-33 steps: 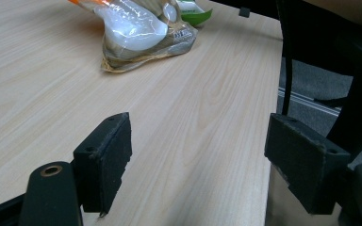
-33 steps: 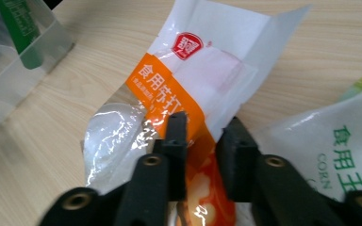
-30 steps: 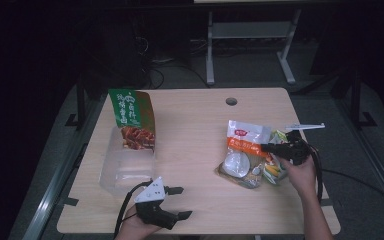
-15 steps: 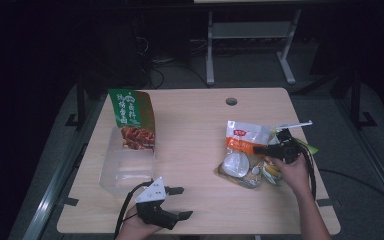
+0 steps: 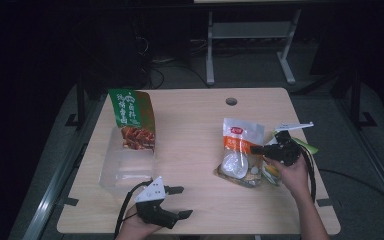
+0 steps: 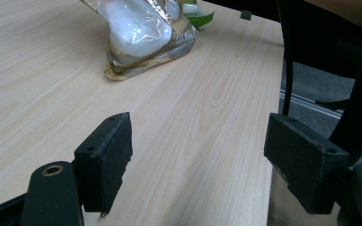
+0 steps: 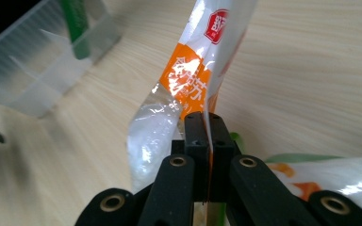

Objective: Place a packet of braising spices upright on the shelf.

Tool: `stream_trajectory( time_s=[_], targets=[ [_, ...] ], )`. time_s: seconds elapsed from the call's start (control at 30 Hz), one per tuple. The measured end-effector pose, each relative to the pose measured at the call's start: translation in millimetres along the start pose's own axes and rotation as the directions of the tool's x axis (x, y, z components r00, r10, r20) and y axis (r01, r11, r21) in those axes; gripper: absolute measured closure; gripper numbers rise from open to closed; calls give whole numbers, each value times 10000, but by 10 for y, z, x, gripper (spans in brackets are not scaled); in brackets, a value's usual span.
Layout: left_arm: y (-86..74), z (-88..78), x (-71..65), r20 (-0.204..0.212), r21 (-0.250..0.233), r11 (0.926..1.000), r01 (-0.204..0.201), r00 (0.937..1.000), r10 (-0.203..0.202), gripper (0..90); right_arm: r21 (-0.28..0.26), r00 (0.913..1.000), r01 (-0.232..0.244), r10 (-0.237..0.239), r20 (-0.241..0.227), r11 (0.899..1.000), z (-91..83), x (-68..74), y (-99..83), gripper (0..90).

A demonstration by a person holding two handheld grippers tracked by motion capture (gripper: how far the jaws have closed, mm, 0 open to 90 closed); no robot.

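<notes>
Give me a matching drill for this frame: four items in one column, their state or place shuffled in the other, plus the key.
1. right tool
2. left tool
3. green snack bag
4. orange-and-white snack bag

A. standing in the clear plastic bin
B. open, nothing between its jaws
C. pinched at its edge
D. shut on a bag

Pairs: 1-D, 2-B, 3-A, 4-C

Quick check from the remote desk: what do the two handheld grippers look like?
Both are black, two-jawed tools with brass-coloured rivets. The left gripper carries a grey three-cornered plate and trails a black cable; the right gripper has a white bar and black cable. No sleeves show.
</notes>
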State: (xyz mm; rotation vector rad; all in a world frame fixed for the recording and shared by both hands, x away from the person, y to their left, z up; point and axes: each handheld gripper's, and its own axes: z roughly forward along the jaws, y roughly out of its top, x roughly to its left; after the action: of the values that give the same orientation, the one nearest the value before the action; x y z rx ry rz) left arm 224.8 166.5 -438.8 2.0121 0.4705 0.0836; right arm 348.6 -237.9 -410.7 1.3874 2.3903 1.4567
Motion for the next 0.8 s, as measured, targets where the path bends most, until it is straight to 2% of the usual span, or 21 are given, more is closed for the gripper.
stream_trajectory(
  time_s=[0.2,0.37,0.57,0.8],
  targets=[
    [15,-16,7,-36,-43,10000,23,10000,-24,239,-375,9975,489,-507,-501,9981,-86,216,13,899],
    [20,-28,18,-97,-101,9999,22,9999,-23,240,-407,9884,1175,-1208,-916,9922,-116,437,32,900],
    [19,-33,37,-167,-119,9999,70,9998,-72,240,-340,9716,1937,-1966,-1317,9805,-110,685,53,900],
    [36,-41,67,-145,-295,9995,145,9998,-150,240,-346,9491,2415,-2434,-1999,9698,-94,873,65,900]
  ],
)
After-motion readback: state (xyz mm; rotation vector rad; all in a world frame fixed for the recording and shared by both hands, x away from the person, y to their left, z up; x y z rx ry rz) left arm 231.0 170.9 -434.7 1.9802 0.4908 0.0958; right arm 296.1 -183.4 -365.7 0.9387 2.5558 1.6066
